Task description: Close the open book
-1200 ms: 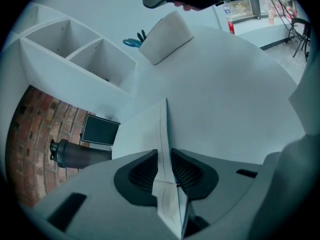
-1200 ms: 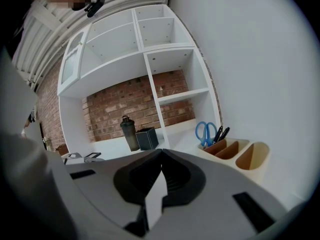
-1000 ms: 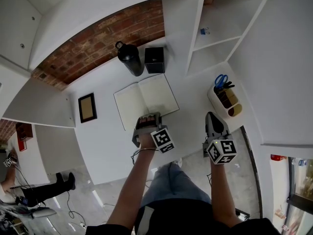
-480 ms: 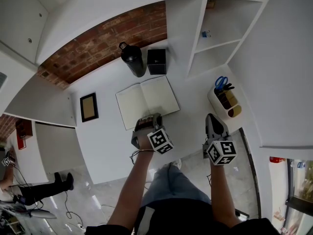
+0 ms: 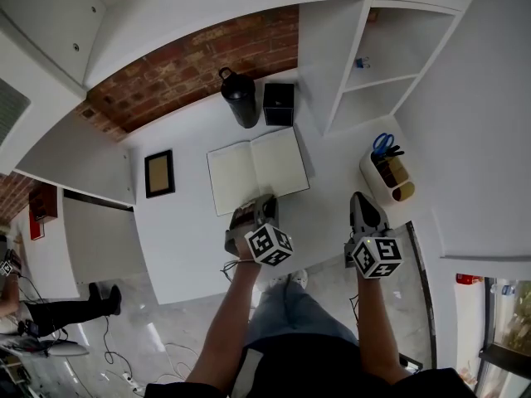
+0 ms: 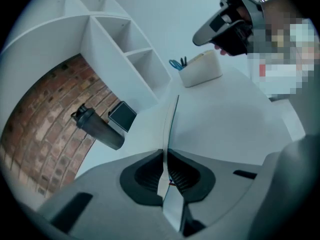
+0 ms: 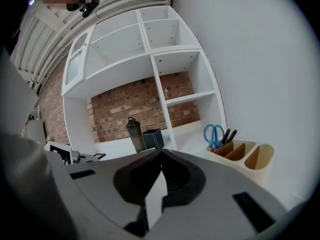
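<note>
The left tongs (image 5: 253,211) are low over the near part of the counter (image 5: 187,239). They are at the near edge of the book (image 5: 257,168), about where its two pages meet. In the left gripper view they are pressed together on a thin white sheet of the book. This sheet runs out forward from between them and is seen on edge. Whether it is a page or the cover, the views do not tell.

The right tongs (image 5: 359,198) are well apart from the book, to its right, close to the counter's near edge. They are closed together with nothing between them, and they point toward the back of the counter.

The book lies open on the middle of the counter, with both white pages facing up. To its left, apart from it, a dark frame (image 5: 159,173) lies flat. To its right, near the side wall, stands a pale holder (image 5: 387,177) with three compartments. Blue scissors (image 5: 381,143) and some dark pens stand in the farthest compartment.

Just beyond the book a black bottle (image 5: 241,99) stands upright, and a black box (image 5: 279,104) stands just beside it, on its right. Behind these two is a brick wall (image 5: 191,60). White shelves (image 5: 373,65) rise to the right of the bricks, above the back of the counter.
</note>
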{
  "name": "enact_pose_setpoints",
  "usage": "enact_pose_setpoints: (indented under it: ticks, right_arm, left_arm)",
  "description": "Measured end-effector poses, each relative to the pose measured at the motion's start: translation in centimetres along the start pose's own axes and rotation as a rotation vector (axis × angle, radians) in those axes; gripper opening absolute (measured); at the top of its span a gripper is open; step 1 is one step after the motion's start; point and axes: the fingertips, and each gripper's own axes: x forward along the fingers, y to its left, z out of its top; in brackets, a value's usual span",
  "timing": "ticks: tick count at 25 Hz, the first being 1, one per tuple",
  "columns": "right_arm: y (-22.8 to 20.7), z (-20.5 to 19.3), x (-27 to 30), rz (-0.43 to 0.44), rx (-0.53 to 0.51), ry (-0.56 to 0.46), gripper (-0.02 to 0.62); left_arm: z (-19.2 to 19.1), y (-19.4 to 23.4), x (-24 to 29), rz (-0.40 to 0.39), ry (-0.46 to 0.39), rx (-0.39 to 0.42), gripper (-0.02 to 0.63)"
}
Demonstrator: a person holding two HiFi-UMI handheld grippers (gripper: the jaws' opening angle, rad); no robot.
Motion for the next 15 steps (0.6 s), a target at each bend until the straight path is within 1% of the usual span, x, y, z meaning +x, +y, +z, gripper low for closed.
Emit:
enact_pose_setpoints:
  ticks: [5,11,15]
  right_arm:
    - [0.6,0.1,0.1,0.014,0.003,0.002,-0.002]
    - [1.5,0.0,0.3,0.031,0.002,0.007,-0.002]
    - [2.0,0.0,0.4,0.039,0.0,0.011,-0.002]
  left_arm:
    - [-0.5,1.0,-1.2,0.033,-0.059,-0.236,0.028]
    - [-1.9,1.8,-2.1,0.043,-0.11,-0.547,0.025]
    - [-3.3,2.1,-2.5,0.037,-0.131,-0.692,0.023]
